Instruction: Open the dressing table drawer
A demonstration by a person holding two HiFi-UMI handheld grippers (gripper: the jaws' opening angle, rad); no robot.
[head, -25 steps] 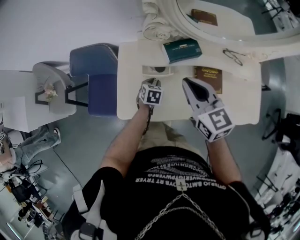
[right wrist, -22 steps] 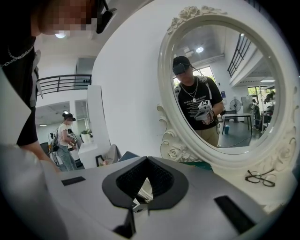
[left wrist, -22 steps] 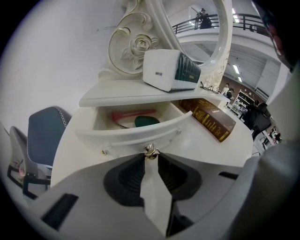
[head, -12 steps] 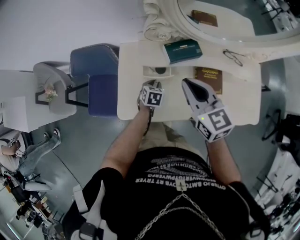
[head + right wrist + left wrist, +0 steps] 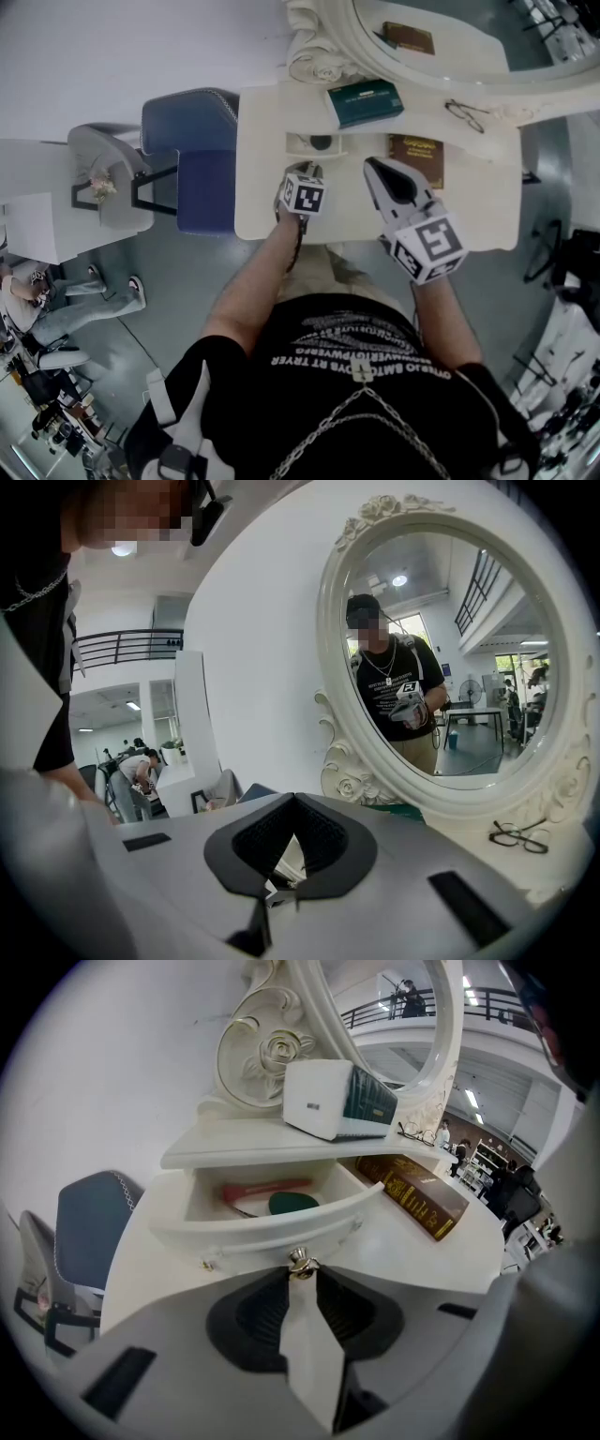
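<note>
The left gripper (image 5: pixel 300 1277) has its jaws closed on the brass knob (image 5: pixel 299 1260) of the drawer (image 5: pixel 246 1230), which stands open. Inside lie a red item (image 5: pixel 251 1191) and a dark green item (image 5: pixel 292 1204). A brown book (image 5: pixel 422 1202) lies on the surface (image 5: pixel 403 1255) beside the drawer.

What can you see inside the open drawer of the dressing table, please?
A long red item and a dark green rounded piece lie in the drawer. Its front wall hides the nearer floor.
</note>
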